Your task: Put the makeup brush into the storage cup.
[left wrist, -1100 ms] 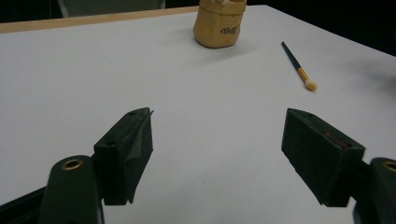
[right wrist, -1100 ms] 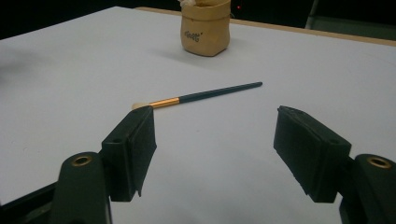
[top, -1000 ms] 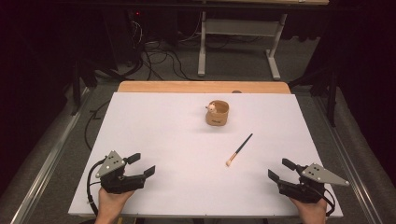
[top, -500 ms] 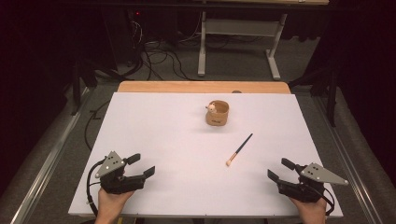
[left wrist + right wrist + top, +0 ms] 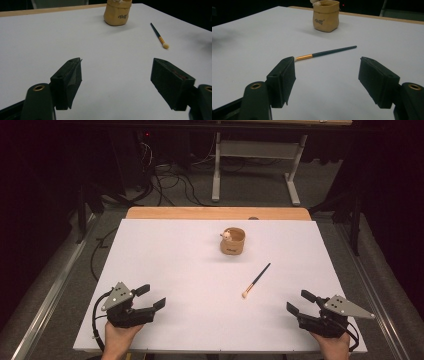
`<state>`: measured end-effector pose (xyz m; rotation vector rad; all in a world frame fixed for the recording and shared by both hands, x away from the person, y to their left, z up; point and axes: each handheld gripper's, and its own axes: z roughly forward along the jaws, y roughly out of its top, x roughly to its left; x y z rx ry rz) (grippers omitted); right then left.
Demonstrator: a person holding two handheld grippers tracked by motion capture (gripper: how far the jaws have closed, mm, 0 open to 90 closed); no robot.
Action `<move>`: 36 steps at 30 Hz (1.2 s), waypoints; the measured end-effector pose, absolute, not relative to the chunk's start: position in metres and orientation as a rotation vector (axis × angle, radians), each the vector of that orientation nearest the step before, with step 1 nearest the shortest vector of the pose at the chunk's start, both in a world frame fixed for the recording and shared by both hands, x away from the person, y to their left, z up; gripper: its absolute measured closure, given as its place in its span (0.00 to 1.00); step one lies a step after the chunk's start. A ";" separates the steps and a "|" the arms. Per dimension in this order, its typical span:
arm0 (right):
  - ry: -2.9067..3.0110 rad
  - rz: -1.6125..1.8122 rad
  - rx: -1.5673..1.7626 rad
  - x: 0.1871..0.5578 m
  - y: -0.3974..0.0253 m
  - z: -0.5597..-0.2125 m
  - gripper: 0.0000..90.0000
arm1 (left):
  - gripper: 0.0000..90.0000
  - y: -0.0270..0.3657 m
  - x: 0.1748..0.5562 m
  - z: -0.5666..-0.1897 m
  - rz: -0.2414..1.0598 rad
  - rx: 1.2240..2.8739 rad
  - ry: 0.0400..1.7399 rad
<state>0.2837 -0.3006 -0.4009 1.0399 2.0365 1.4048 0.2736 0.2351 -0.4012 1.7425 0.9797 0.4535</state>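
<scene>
A small tan pouch-like pot [image 5: 232, 241] stands upright on the white table top [image 5: 175, 255], past the middle, with a pale brush tip poking out of it. A dark-handled brush [image 5: 256, 280] with a gold ferrule and pale tip lies flat nearer the front, right of centre. My left gripper [image 5: 151, 297] rests at the front left corner, open and empty. At the front right, my right gripper [image 5: 299, 302] also stands open with nothing in it. In the left gripper view the pot [image 5: 118, 12] and brush [image 5: 159, 36] lie far ahead; in the right gripper view the brush [image 5: 325, 53] lies just beyond the jaws, the pot [image 5: 326, 16] behind it.
A wooden strip [image 5: 218, 213] runs along the table's far edge. Beyond it are a white desk frame [image 5: 255, 160] and cables [image 5: 165, 175] on the dark floor. A metal rail [image 5: 45, 295] runs along the left side.
</scene>
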 end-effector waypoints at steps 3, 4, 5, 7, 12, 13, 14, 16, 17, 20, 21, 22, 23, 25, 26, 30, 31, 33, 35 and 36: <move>2.040 1.405 1.027 0.283 -0.300 -0.400 0.35 | 0.29 0.236 0.273 -0.401 0.455 1.739 0.978; 2.039 1.404 1.029 0.283 -0.299 -0.400 0.35 | 0.29 0.236 0.273 -0.401 0.456 1.738 0.977; 2.038 1.406 1.027 0.283 -0.299 -0.400 0.35 | 0.29 0.236 0.273 -0.401 0.455 1.738 0.977; 2.039 1.409 1.039 0.283 -0.299 -0.400 0.35 | 0.29 0.236 0.273 -0.401 0.455 1.737 0.975; 2.024 1.425 1.045 0.283 -0.300 -0.399 0.35 | 0.29 0.236 0.272 -0.400 0.450 1.734 0.968; 2.024 1.425 1.045 0.283 -0.300 -0.399 0.35 | 0.29 0.236 0.272 -0.400 0.450 1.732 0.967; 2.023 1.422 1.052 0.283 -0.300 -0.399 0.35 | 0.29 0.236 0.272 -0.400 0.450 1.732 0.967; 2.023 1.422 1.051 0.284 -0.300 -0.399 0.35 | 0.29 0.235 0.272 -0.400 0.449 1.730 0.966; 2.023 1.422 1.049 0.284 -0.300 -0.399 0.35 | 0.29 0.235 0.272 -0.400 0.448 1.729 0.965; 2.023 1.430 1.051 0.284 -0.300 -0.399 0.35 | 0.29 0.235 0.272 -0.400 0.449 1.730 0.961; 2.025 1.433 1.056 0.284 -0.300 -0.399 0.35 | 0.29 0.234 0.272 -0.401 0.449 1.729 0.960; 2.025 1.432 1.057 0.284 -0.300 -0.399 0.35 | 0.29 0.234 0.272 -0.400 0.449 1.730 0.959; 2.028 1.428 1.049 0.285 -0.300 -0.398 0.35 | 0.28 0.234 0.271 -0.400 0.451 1.731 0.955; 2.031 1.417 1.041 0.286 -0.299 -0.397 0.35 | 0.28 0.235 0.271 -0.400 0.456 1.729 0.951; 2.034 1.415 1.032 0.288 -0.299 -0.396 0.35 | 0.28 0.235 0.271 -0.400 0.456 1.729 0.952; 2.044 1.409 0.997 0.291 -0.295 -0.391 0.35 | 0.28 0.236 0.271 -0.400 0.456 1.724 0.955; 2.044 1.409 0.997 0.291 -0.295 -0.391 0.35 | 0.28 0.236 0.271 -0.400 0.456 1.722 0.955; 2.040 1.407 0.988 0.293 -0.294 -0.388 0.35 | 0.28 0.236 0.271 -0.400 0.457 1.723 0.956; 2.037 1.411 0.983 0.294 -0.294 -0.385 0.35 | 0.28 0.235 0.272 -0.400 0.454 1.725 0.956; 2.034 1.413 0.974 0.296 -0.294 -0.383 0.35 | 0.28 0.235 0.272 -0.400 0.454 1.725 0.955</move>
